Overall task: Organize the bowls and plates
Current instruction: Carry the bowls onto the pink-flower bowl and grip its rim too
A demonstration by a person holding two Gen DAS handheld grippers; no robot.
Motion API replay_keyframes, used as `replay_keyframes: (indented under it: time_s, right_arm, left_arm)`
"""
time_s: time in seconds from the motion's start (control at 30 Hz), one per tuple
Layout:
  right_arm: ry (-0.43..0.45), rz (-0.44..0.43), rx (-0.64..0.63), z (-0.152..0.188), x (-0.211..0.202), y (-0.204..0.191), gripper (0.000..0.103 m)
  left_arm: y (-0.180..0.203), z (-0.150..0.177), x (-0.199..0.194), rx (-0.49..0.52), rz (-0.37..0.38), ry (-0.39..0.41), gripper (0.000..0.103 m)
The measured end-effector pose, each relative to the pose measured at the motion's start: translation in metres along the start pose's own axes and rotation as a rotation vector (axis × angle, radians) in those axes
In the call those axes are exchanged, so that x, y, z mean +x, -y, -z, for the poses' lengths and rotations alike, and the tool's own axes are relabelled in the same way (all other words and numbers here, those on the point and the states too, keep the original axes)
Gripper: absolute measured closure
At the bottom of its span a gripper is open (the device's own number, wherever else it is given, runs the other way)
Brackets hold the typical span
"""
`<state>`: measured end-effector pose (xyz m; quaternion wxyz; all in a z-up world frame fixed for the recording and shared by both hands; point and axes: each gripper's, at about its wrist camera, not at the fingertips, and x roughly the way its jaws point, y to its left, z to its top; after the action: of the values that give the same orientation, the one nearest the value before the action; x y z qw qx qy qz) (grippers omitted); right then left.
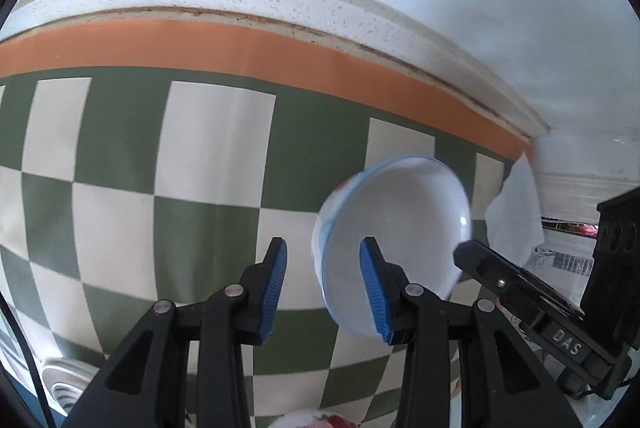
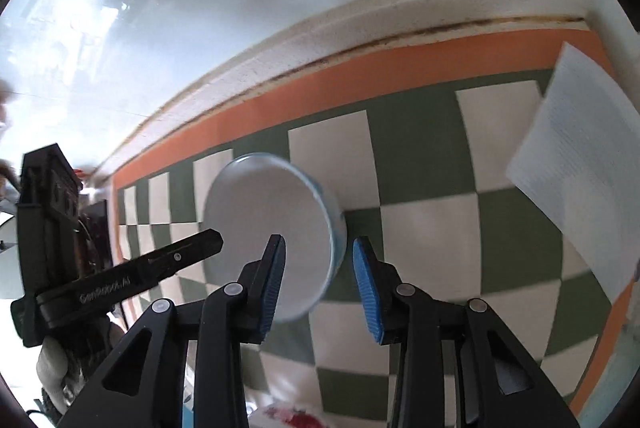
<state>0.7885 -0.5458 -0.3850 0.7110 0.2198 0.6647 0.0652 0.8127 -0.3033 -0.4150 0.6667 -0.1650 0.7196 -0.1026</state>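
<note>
Green-and-white checked mat (image 1: 192, 147) below. Left gripper (image 1: 323, 288) and right gripper (image 2: 319, 286) (marked "DAS", "GenRobot.AI") part-open, holding nothing; bowl (image 1: 394, 224) rim straddled by both. White paper (image 2: 580, 163) farther right.

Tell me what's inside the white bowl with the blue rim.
Nothing shows inside the bowl: its pale interior looks bare in both wrist views. The left gripper's fingers and the right gripper's fingers cover part of it, so that part stays unseen.

bowl (image 1: 394, 228) rim: motion-blurred, lower part hidden behind a blue pad
red-patterned dish (image 2: 296, 418): cut off by bottom edge
</note>
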Motion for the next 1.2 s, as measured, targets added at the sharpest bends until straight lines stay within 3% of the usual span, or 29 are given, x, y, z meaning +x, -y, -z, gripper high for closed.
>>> replay_keyframes:
  time_s: [0.07, 0.17, 0.23, 0.27, 0.4, 0.7, 0.97, 1.2]
  right_arm:
    - [-0.012, 0.024, 0.000, -0.006, 0.012, 0.001, 0.065]
    - [-0.029, 0.051, -0.007, -0.011, 0.025, 0.002, 0.068]
    - [-0.022, 0.059, -0.010, -0.011, 0.030, 0.004, 0.090]
    - [-0.021, 0.044, -0.007, -0.012, 0.030, 0.004, 0.091]
    - [-0.020, 0.091, -0.038, -0.011, 0.030, -0.004, 0.092]
    - [-0.039, 0.069, -0.055, 0.003, 0.018, -0.021, 0.092]
    - [-0.008, 0.044, -0.076, 0.032, -0.017, -0.035, 0.092]
    - [0.033, 0.034, -0.102, 0.079, -0.059, -0.045, 0.092]
  left_arm:
    - [0.001, -0.002, 0.005, 0.006, 0.004, 0.007, 0.071]
    - [0.002, -0.003, 0.009, 0.017, 0.006, 0.001, 0.084]
    - [0.003, -0.003, 0.009, 0.025, 0.006, 0.005, 0.087]
    - [0.004, -0.002, 0.008, 0.029, -0.003, 0.007, 0.088]
    - [0.009, 0.000, 0.002, 0.042, -0.027, 0.019, 0.088]
    - [0.016, 0.017, -0.023, 0.072, -0.054, 0.039, 0.088]
    - [0.019, 0.056, -0.064, 0.102, -0.036, 0.086, 0.088]
    - [0.025, 0.103, -0.090, 0.148, -0.038, 0.116, 0.088]
